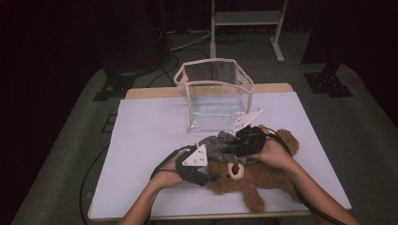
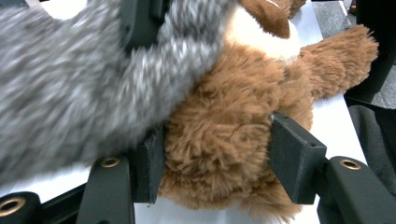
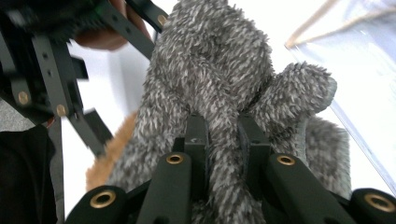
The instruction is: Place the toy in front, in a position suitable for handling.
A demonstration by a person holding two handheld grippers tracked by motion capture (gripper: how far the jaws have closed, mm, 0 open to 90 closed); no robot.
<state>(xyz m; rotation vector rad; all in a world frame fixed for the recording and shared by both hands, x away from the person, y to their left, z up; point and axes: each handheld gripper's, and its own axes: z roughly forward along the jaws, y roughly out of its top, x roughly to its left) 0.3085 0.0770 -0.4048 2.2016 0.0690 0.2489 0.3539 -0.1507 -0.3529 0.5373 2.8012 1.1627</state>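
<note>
High view: fixed above the person's side, looking forward and down over the whole tabletop [image 1: 141,140], from a distance. Left gripper view: very near, looking along its own jaws, with the brown teddy bear [image 2: 219,140] between them and grey plush [image 2: 70,93] beyond the left jaw. Right gripper view: equally near, the grey plush [image 3: 210,93] pinched between its jaws, a clear bag [image 3: 359,84] beyond the right jaw. All three views share the plush toys.
</note>
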